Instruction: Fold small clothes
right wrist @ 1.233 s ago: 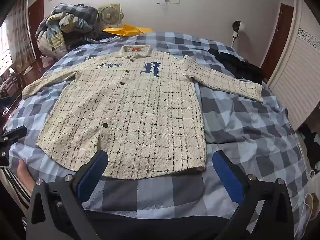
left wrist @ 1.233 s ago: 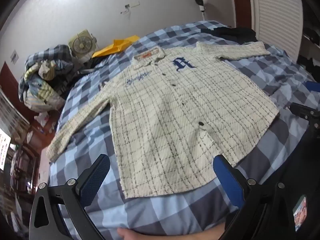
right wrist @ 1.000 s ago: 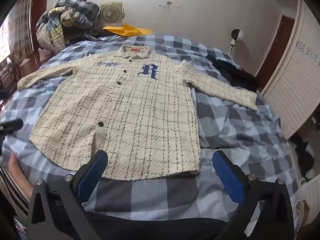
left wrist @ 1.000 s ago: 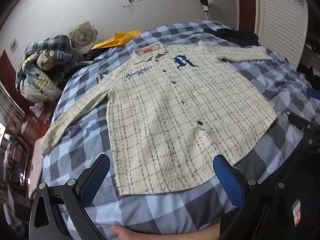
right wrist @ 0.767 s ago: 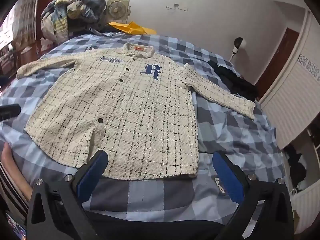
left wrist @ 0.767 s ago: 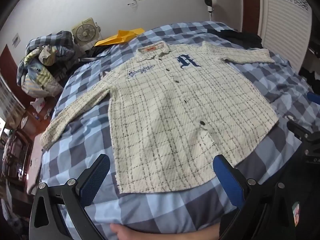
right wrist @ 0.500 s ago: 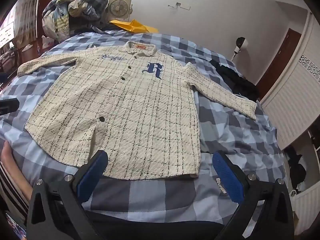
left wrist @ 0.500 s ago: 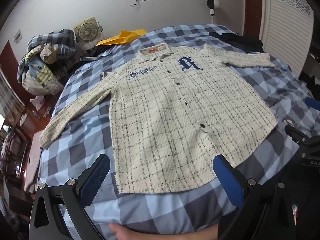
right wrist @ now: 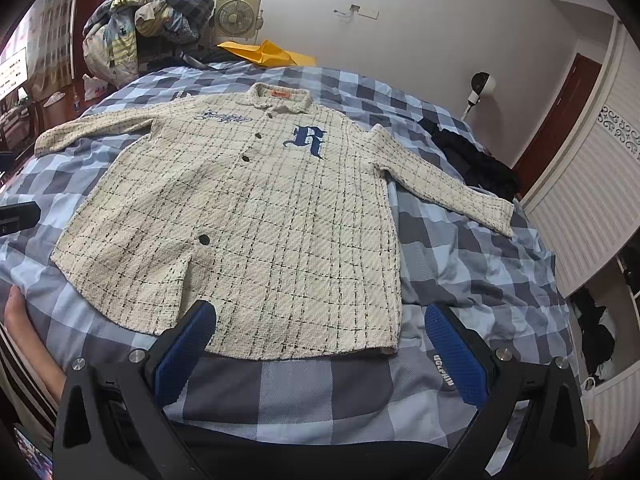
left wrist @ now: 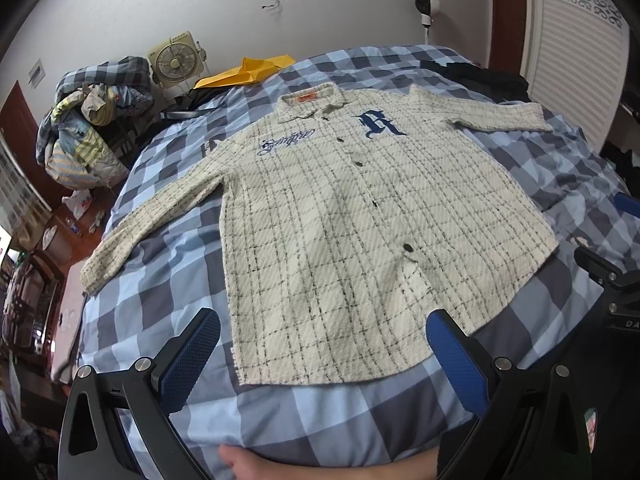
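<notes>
A cream shirt (left wrist: 340, 216) (right wrist: 256, 216) with a black grid pattern, dark buttons and a blue letter R lies flat and face up on the blue checked bedspread (left wrist: 160, 264) (right wrist: 472, 264). Both sleeves are spread out to the sides. My left gripper (left wrist: 322, 354) is open above the bed, just in front of the shirt's hem, holding nothing. My right gripper (right wrist: 320, 346) is open too, hovering at the hem near its right corner, with nothing between its blue pads (right wrist: 454, 356). The other gripper's black tip (left wrist: 604, 276) shows at the right edge of the left wrist view.
A pile of bedding (right wrist: 144, 20) and a small fan (right wrist: 238, 14) stand at the head of the bed, beside a yellow envelope (right wrist: 264, 52). Dark clothes (right wrist: 472, 160) lie at the bed's right edge. A person's arm (left wrist: 320, 466) rests along the near edge. White louvred doors (right wrist: 588, 184) are at right.
Both grippers have drifted slightly over the near edge of the bed, and the shirt's hem now sits a little closer to the right gripper's pads. The shirt itself has not moved.
</notes>
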Available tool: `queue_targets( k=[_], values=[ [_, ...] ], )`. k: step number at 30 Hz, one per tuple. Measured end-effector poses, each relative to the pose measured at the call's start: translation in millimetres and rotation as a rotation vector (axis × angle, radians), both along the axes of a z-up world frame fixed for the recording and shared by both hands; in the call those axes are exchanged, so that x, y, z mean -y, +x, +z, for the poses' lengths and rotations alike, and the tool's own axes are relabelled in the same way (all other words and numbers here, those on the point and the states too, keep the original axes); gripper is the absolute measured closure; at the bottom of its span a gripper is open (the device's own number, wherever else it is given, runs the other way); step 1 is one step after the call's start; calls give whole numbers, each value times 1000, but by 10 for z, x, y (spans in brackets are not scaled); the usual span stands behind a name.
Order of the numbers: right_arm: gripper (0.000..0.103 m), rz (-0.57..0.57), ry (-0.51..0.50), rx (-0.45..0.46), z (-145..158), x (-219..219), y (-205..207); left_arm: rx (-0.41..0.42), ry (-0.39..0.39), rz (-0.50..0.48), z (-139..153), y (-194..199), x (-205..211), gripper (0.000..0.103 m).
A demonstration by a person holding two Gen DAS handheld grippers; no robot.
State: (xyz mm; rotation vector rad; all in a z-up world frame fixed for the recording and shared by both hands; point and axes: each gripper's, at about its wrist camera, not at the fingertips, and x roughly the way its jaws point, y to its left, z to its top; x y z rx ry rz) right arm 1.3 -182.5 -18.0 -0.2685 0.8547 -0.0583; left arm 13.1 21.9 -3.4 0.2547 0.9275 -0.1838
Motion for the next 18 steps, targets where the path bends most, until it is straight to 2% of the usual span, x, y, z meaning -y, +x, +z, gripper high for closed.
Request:
queue_targets(
  k=[18],
  values=[
    [1,1,4,-6,20,10,32,-3,1,9,-20,6,-24,0]
  ],
)
